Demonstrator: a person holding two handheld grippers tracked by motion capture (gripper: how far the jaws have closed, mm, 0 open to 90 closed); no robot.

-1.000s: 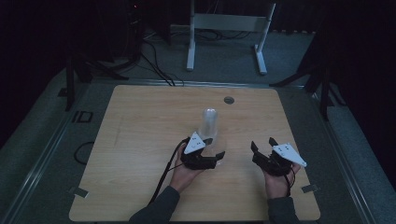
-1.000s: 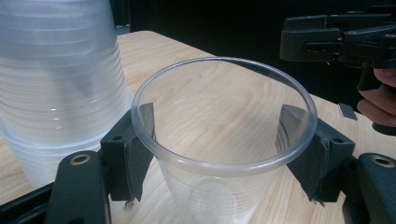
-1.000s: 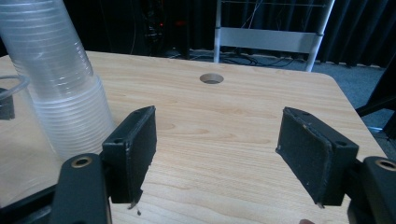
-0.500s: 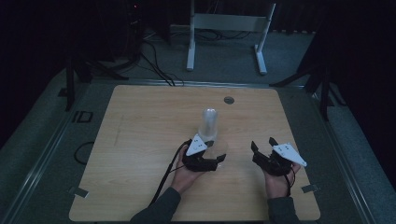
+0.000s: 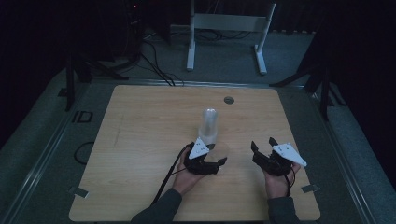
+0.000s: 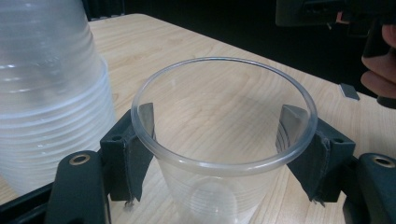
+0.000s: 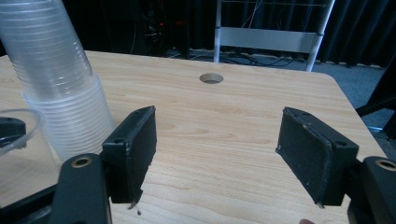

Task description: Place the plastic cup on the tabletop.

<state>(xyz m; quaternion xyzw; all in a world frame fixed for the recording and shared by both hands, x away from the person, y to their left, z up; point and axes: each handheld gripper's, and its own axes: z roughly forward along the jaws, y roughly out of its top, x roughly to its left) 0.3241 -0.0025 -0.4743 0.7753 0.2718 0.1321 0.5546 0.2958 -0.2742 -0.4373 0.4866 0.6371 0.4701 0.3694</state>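
Between the jaws of the left gripper (image 6: 219,154) stands a clear plastic cup (image 6: 224,140), upright with its mouth up and its long axis vertical, both pads pressed against its sides. A stack of cups (image 6: 46,93) rises just outside the left jaw. The right gripper (image 7: 217,154) rests wide open with nothing between its jaws, over a pale wooden desk (image 5: 140,121) in a dark room.

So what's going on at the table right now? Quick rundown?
Left gripper clamped on a single clear cup, upright beside the cup stack. Right gripper open, empty, off to the side. Nothing in the way on the table.
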